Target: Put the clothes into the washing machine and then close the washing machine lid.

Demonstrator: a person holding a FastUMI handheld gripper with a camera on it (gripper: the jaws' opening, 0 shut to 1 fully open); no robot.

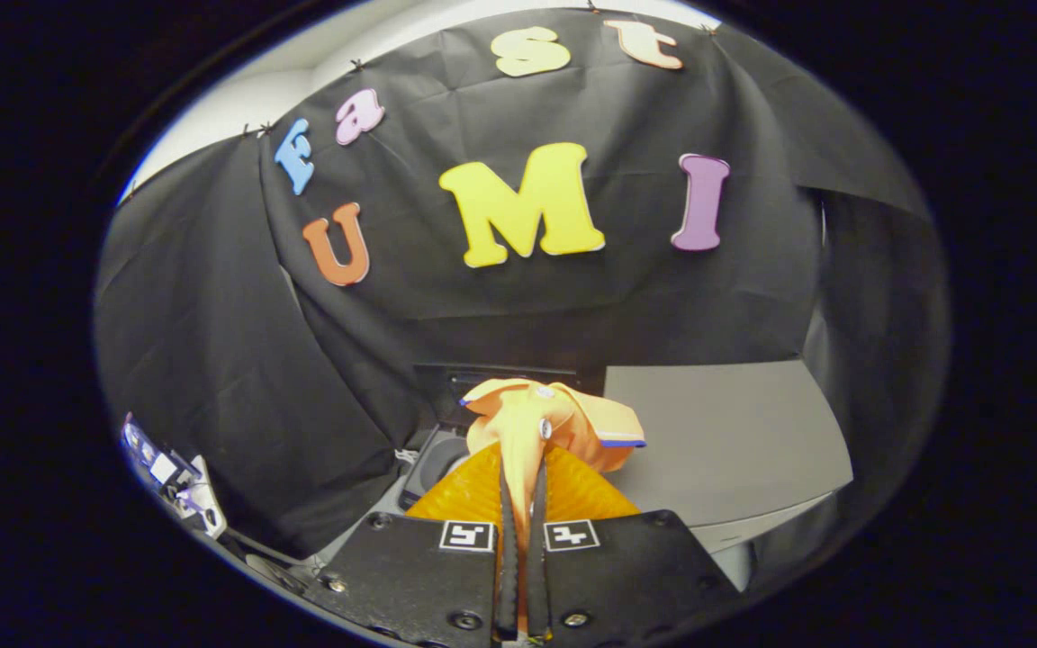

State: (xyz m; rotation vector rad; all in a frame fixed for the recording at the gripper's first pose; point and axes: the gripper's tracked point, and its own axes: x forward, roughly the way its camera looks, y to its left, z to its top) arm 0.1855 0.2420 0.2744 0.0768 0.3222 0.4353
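An orange garment (547, 423) with a thin blue trim and a small button hangs pinched between my two fingers; my gripper (523, 477) is shut on it. The cloth bunches up just ahead of the fingertips and drapes to the right. Beyond and below it lies the washing machine: a dark opening (436, 463) shows left of the cloth, and the grey top or lid (725, 441) spreads out to the right. How the lid stands I cannot tell.
The black booth wall rises right behind the machine. A small cluttered object with cables (172, 477) sits low at the far left.
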